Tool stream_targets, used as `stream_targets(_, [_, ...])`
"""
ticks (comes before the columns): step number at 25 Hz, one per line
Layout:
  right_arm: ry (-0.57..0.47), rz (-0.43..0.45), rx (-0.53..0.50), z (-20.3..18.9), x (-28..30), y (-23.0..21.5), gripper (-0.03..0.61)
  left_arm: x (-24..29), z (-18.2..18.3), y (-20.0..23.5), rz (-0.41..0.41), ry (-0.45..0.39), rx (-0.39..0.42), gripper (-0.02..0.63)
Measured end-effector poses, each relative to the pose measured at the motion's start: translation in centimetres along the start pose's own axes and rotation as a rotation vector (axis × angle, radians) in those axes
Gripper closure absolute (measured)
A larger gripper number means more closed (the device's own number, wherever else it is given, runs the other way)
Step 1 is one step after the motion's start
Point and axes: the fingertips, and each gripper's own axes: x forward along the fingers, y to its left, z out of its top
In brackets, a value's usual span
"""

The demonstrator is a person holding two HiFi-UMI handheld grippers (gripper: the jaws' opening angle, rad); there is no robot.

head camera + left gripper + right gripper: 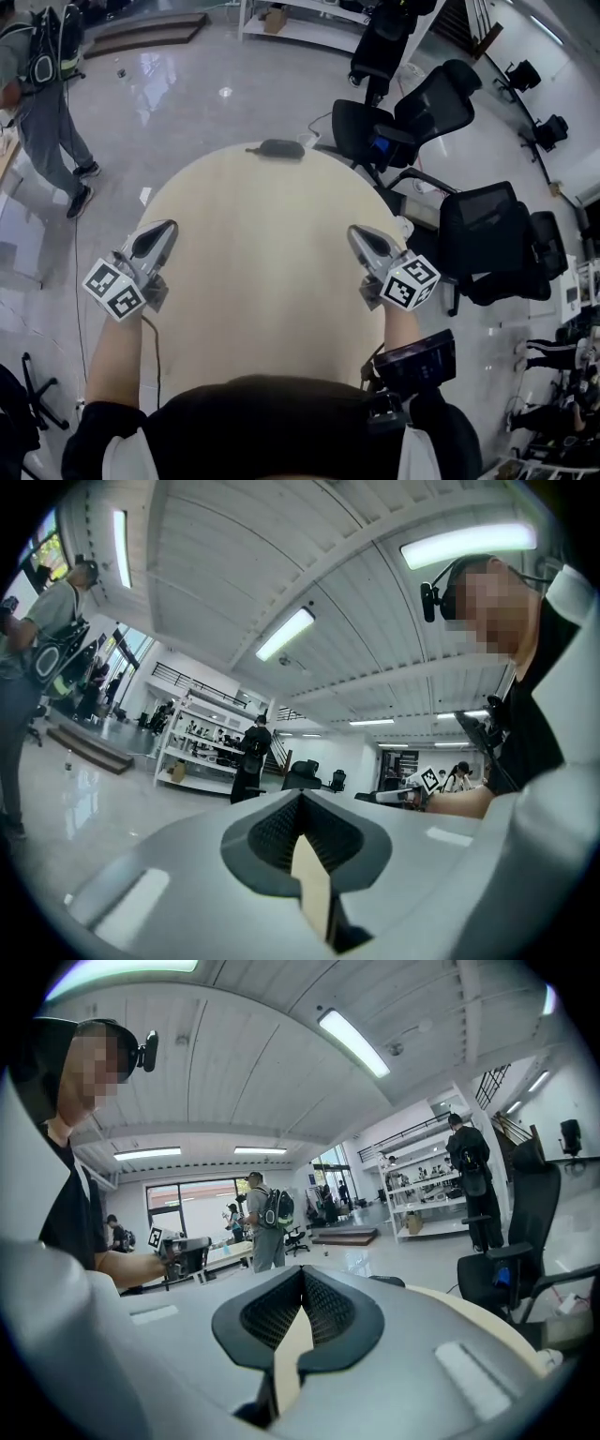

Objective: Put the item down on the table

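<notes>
**Item down at the far rim, both grippers empty**

The one real risk, as I judge it, lies in where the thing is. A dark item [277,148], low and oval, lies flat at the far edge of the round table [262,291], right at the rim. I take it for the task's item, though it is too small to name. A knock to the table or a careless reach past it could tip it to the floor. The office chairs [441,108] crowd the table's far right side, so anything rolled or bumped there might jolt the top. A second pick from this spot would also be awkward — the item is well apart from both grippers, and a long reach across the bare top invites a push rather than a clean grasp.

Nothing can be dropped from the hands themselves. The left gripper [161,232] hangs over the near left of the table with its jaws pressed together; its own view shows the ribbed pads [281,827] meeting with nothing between them. The right gripper [362,236] hangs over the near right, likewise closed — in its view the pads [328,1309] meet on no object. Neither touches the table or the item.
</notes>
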Motion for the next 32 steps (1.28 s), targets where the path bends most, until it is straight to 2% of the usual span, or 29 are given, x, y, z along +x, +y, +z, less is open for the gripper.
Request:
stream_targets(8, [-0.001,0.013,-0.013,1.9,-0.6,11.7,0.563,-14.2,3.3,-2.1,0.001,-0.039,-0.051,0.615])
stream_targets(13, [-0.026,0.011,-0.019,3.9,-1.2,17.3,0.563,-18.7,3.7,-4.6,-0.057,-0.032,-0.048,0.615])
stream_targets(17, [-0.02,0.017,-0.029,3.4,-3.0,20.8,0.563,-21.7,2.3,-7.3,-0.078,-0.006,-0.051,0.615])
stream_targets(21, [-0.031,0.021,-0.013,3.0,-5.8,21.9,0.563,-22.2,1.6,-10.2,-0.092,-0.001,-0.08,0.615])
stream_targets(24, [-0.053,0.034,-0.021,3.5,-8.6,21.8,0.563,-21.1,2.4,-13.5,-0.111,-0.007,-0.065,0.615])
stream_targets(28, [-0.065,0.054,-0.028,2.6,-14.6,20.7,0.563,-18.8,2.7,-20.1,-0.129,-0.022,-0.034,0.615])
stream_targets(32, [-0.057,0.067,-0.005,-0.1,-21.6,18.7,0.563,-15.8,0.4,-27.7,-0.156,-0.021,-0.046,0.615])
